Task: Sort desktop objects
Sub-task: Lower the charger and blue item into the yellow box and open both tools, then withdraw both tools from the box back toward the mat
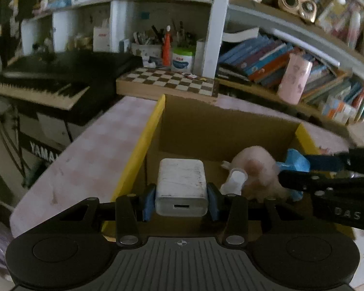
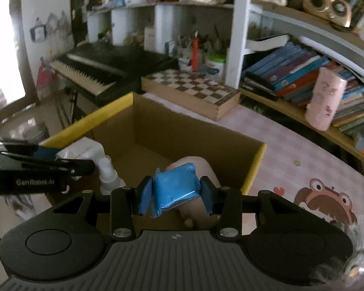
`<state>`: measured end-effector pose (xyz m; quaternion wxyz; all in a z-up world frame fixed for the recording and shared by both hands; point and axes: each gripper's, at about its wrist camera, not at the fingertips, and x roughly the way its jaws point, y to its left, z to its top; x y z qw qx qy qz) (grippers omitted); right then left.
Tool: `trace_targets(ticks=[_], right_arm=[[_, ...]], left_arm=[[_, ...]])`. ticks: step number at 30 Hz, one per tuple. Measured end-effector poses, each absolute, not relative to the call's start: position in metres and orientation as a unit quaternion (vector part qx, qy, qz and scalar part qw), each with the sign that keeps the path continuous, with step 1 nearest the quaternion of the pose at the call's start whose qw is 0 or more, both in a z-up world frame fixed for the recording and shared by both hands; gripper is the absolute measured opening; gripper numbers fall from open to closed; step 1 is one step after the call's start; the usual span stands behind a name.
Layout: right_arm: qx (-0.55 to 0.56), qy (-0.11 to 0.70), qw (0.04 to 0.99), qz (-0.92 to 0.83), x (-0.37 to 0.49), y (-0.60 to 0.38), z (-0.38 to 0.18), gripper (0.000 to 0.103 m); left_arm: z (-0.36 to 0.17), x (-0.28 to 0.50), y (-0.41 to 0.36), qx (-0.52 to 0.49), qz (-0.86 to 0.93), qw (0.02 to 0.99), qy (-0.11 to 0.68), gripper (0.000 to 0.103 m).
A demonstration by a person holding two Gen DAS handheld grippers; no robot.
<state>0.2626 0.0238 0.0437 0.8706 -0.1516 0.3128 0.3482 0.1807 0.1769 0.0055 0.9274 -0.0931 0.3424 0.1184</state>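
My left gripper [image 1: 181, 200] is shut on a white charger block [image 1: 182, 185], held over the open cardboard box [image 1: 155, 123] with yellow flaps. In the right wrist view my right gripper [image 2: 174, 194] is shut on a blue soft packet [image 2: 176, 188], also above the box [image 2: 254, 167]. Inside the box lie a pink plush toy [image 1: 253, 169] and a small white bottle [image 1: 235, 181]. The right gripper reaches in from the right of the left wrist view, with the blue packet [image 1: 297, 161] at its tip. The left gripper [image 2: 77, 165] enters the right wrist view from the left, holding the charger [image 2: 85, 149].
The box stands on a pink checked tablecloth [image 2: 291, 145]. Behind it are a chessboard [image 1: 167, 81], a black keyboard piano [image 1: 48, 82] at left, a pink cup [image 2: 326, 101], and shelves of books [image 1: 267, 58]. A pen holder [image 1: 148, 48] sits at the back.
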Motion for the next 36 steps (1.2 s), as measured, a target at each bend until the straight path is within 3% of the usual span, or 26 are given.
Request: trace_targets(ticks=[18, 22, 26, 30, 36], right_arm=[[-0.243, 0.372, 0.806, 0.39, 0.282, 0.053, 0.011, 0.039], [-0.248, 0.373, 0.805, 0.389, 0.281, 0.054, 0.011, 0.04], [-0.237, 0.366, 0.813, 0.386, 0.28, 0.051, 0.013, 0.045], [-0.211, 0.337, 0.838, 0.373, 0.275, 0.043, 0.021, 0.062], [-0.171, 0.319, 0.864, 0.351, 0.265, 0.027, 0.033, 0.062]], left_arm=[[-0.007, 0.197, 0.146, 0.053, 0.128, 0.922, 0.361, 0.043], [-0.007, 0.194, 0.144, 0.042, 0.124, 0.927, 0.353, 0.05], [0.0, 0.184, 0.146, 0.023, 0.131, 0.934, 0.33, 0.063], [0.012, 0.173, 0.15, 0.01, 0.143, 0.941, 0.308, 0.077], [0.024, 0.157, 0.148, -0.008, 0.142, 0.947, 0.288, 0.082]])
